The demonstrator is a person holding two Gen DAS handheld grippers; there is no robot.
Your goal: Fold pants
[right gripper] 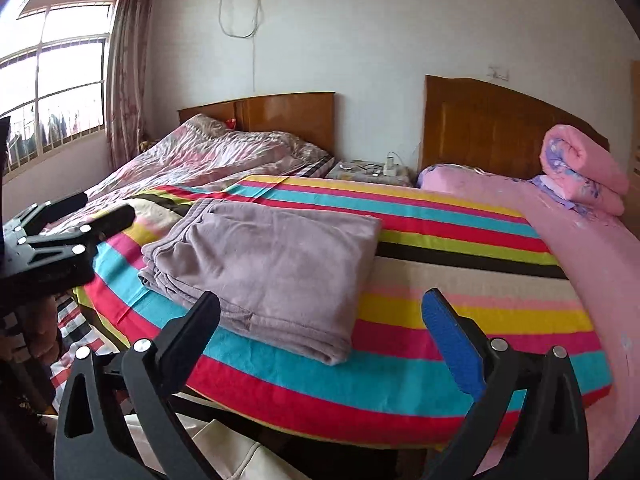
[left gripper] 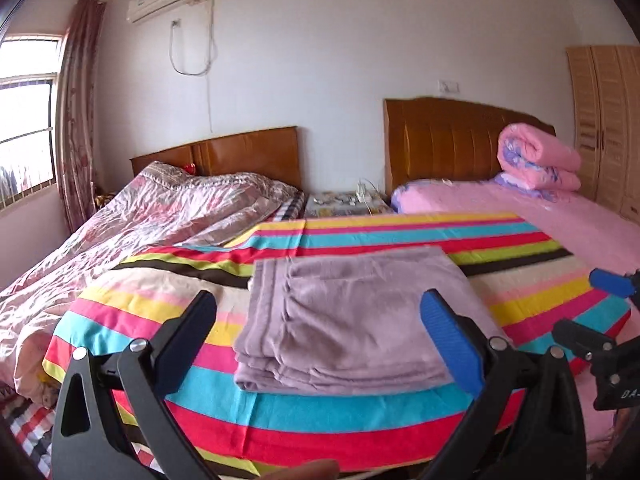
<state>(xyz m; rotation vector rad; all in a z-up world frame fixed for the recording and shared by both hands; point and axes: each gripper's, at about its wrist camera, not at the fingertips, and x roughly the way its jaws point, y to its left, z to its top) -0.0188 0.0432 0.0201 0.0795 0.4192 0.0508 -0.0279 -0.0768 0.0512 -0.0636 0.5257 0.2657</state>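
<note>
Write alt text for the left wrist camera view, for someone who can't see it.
Folded mauve pants lie in a neat rectangle on a striped sheet, framed between the open fingers of the left gripper, which touches nothing. The right gripper shows at the right edge, and a rolled pink quilt sits by a wooden headboard behind.

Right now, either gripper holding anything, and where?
Nothing held. Left gripper and right gripper are both open, off the folded pants on the striped sheet.

right gripper [left gripper: 612, 300] cut off by left view's edge.
</note>
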